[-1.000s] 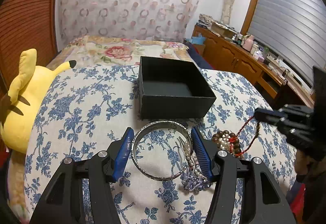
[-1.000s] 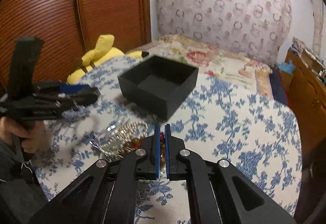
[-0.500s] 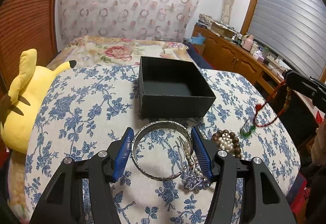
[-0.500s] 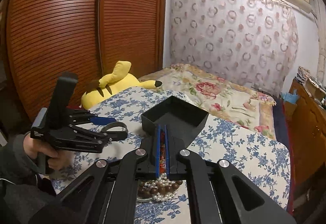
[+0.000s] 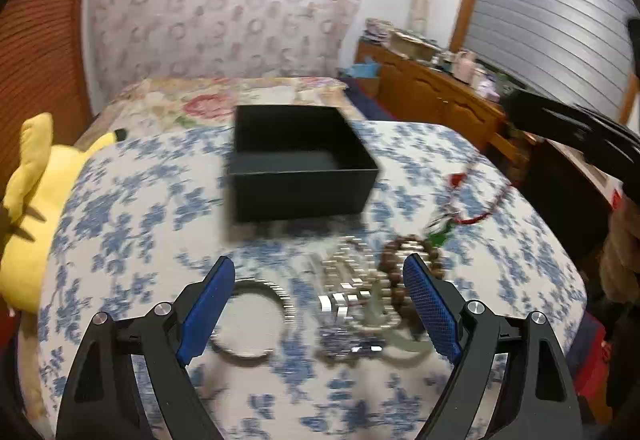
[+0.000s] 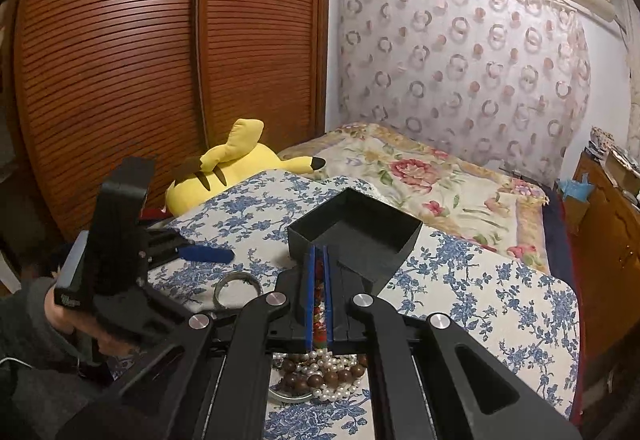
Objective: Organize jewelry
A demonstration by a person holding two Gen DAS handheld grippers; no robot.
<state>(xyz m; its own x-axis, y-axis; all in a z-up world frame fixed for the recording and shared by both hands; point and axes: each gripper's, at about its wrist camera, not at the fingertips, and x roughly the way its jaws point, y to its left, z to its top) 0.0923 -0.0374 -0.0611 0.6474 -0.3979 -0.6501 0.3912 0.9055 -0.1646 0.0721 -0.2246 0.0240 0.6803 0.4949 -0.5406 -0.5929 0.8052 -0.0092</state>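
My left gripper [image 5: 316, 264] hovers low over the flowered tablecloth with its jaws opening wide and the pads touching nothing. Between the fingers lie a silver bangle [image 5: 248, 320], close to the left finger, and a blurred heap of pearls and brown wooden beads [image 5: 404, 256]. The open black box [image 5: 300, 164] stands just behind. My right gripper [image 6: 317, 250] is shut on a red bead string [image 6: 319, 300], raised above the heap [image 6: 320, 376]. The left wrist view shows that string [image 5: 476, 214] dangling at the right, below the right gripper [image 5: 516, 110].
A yellow plush toy [image 5: 32, 200] lies at the table's left edge. Behind the table are a bed with a floral cover [image 6: 420, 176] and a wooden wardrobe [image 6: 160, 80]. A wooden dresser [image 5: 436, 104] stands to the right. A person's hand [image 6: 68, 320] grips the left tool.
My left gripper's jaws have spread away from the bangle and the gripper has shifted sideways. The right gripper has lifted the red bead string up off the heap.
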